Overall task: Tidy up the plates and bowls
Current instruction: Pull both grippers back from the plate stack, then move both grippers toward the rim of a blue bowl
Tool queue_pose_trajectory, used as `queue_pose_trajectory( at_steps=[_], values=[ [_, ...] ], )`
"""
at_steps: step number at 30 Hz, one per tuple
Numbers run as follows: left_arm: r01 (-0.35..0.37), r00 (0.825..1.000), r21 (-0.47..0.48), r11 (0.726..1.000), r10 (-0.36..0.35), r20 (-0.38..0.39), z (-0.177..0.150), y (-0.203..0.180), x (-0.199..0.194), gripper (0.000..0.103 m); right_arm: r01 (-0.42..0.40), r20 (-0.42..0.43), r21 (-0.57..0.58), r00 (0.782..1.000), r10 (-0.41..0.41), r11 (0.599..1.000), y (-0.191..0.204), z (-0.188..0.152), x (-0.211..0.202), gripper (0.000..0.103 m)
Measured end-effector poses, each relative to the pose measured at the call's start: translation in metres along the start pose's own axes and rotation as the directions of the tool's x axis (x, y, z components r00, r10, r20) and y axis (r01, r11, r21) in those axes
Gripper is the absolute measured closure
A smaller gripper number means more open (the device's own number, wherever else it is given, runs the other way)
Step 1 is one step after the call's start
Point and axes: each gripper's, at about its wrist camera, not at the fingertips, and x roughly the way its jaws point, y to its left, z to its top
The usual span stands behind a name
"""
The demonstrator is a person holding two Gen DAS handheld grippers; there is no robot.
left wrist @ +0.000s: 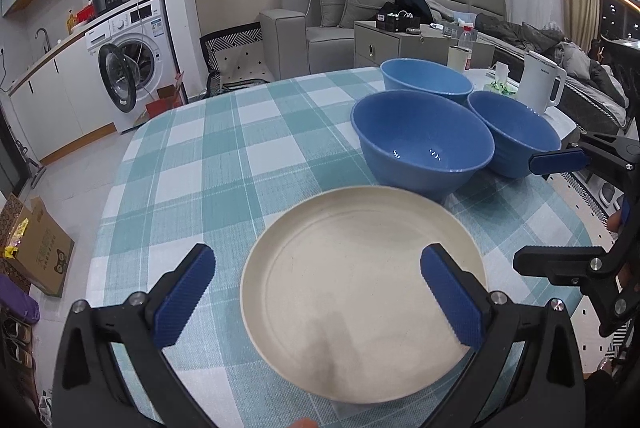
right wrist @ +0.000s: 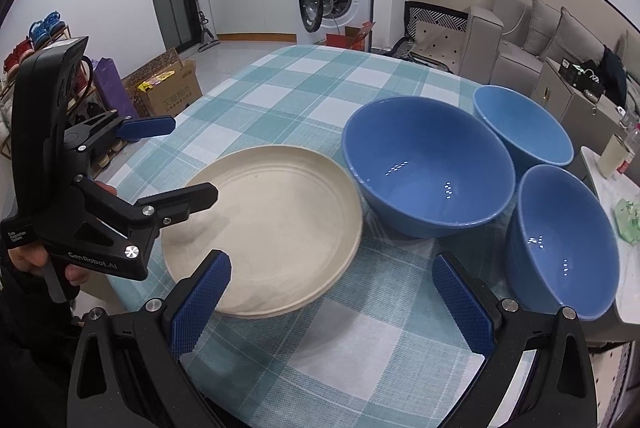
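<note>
Both jaws released: your left gripper (left wrist: 316, 292) hovers over the cream plate (left wrist: 360, 292), your right gripper (right wrist: 332, 302) above bare counter (right wrist: 280, 76). Three blue bowls (right wrist: 428, 164) cluster beside the plate. Approach each bowl rim squarely; nest gently.

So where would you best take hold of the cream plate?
Probably by the near rim of the plate, one finger over the lip and one under, coming in low from the table's near edge. It lies flat, and bowls crowd its far side.
</note>
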Motion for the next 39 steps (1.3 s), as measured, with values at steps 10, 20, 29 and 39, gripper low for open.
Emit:
queue_pose_trajectory(
  at_steps=[10,20,29,39],
  values=[
    [0.022,0.999,0.002,1.0,-0.022,0.023,0.029,-0.006,0.001,0.0,0.013,0.038,0.089,0.999,-0.017,0.996,-0.033,0.01,-0.022,0.001],
    [0.056,0.997,0.0,0.998,-0.056,0.061,0.061,-0.013,0.0,0.0,0.037,0.086,0.17,0.995,-0.053,0.985,-0.07,0.013,-0.056,0.001],
    [0.077,0.992,0.008,0.997,-0.078,0.098,0.089,-0.024,-0.004,0.0,0.04,0.132,0.229,0.989,-0.072,0.973,-0.095,0.023,-0.088,0.001],
    [0.083,0.99,0.016,0.996,-0.084,0.111,0.118,-0.028,0.007,0.0,0.066,0.151,0.286,0.982,-0.113,0.956,-0.13,0.037,-0.106,0.001]
  ],
)
